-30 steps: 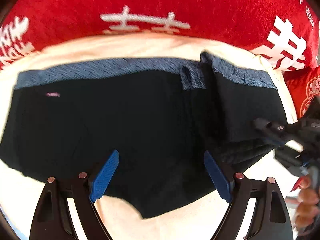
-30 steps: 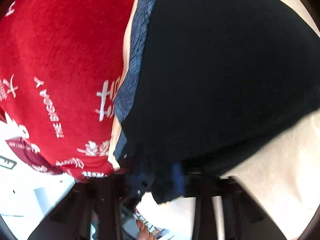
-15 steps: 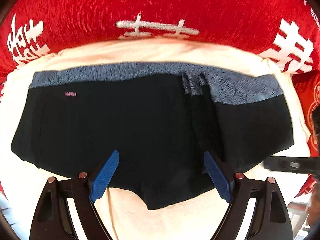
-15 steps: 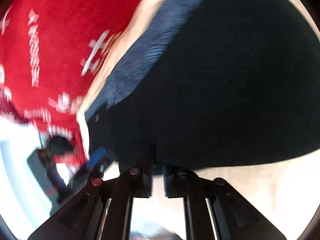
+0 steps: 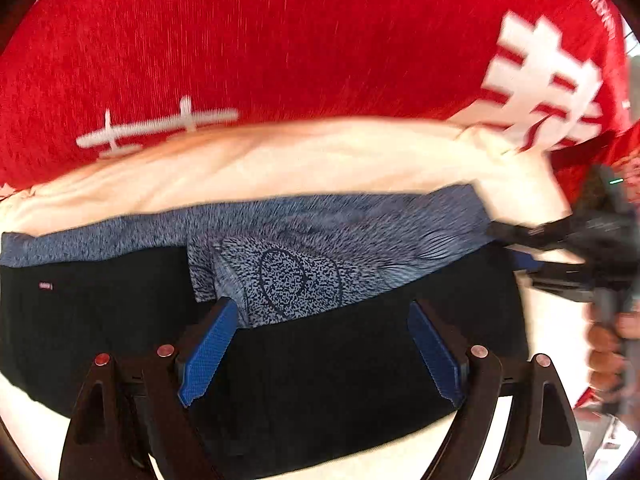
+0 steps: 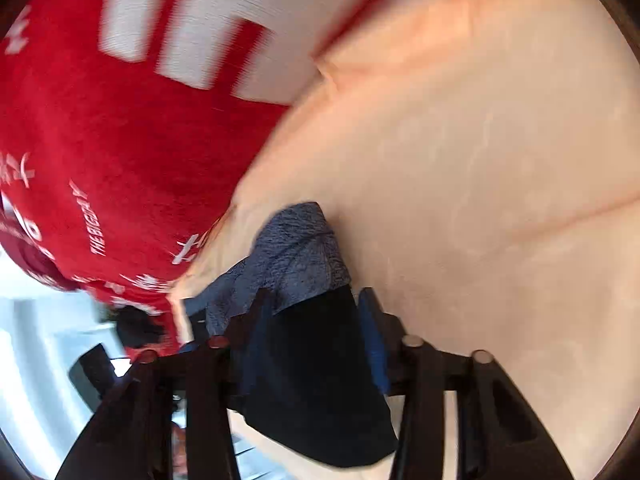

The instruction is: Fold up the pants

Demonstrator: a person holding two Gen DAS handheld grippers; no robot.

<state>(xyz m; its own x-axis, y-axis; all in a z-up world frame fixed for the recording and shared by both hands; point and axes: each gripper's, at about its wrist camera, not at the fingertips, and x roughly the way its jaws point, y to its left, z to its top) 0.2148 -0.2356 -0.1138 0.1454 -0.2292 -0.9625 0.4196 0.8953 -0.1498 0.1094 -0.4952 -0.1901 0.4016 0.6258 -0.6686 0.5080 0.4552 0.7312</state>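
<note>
The pants [image 5: 328, 392] are black with a blue-grey speckled waistband [image 5: 120, 236]. They lie on a cream sheet [image 5: 304, 160], which rests on a red blanket [image 5: 280, 40] printed with white characters. In the left wrist view, the garment spans most of the width, with the waistband along the far edge. The right portion is turned over toward the middle, so that the speckled inner face of the band shows as a broad patch at centre. A small label [image 5: 45, 286] sits on the black fabric at far left.

The left gripper [image 5: 320, 348] hangs above the near part of the pants. Its jaws stand wide apart, with the blue pads [image 5: 204, 356] on either side of the folded patch. Nothing is held between them.

The right gripper [image 6: 316, 344] is visible in the left wrist view at the right edge, at the corner of the waistband. That view is blurred there. In the right wrist view, a fold of black fabric and speckled band passes between its two blue pads [image 6: 372, 340]. The jaws are not fully together, and the cloth fills the gap between them, so the gripper is clamped on the pants. The cream sheet fills the far right of this view, and the red blanket fills the left. A hand [image 5: 612, 344] holds the right gripper's handle.
</note>
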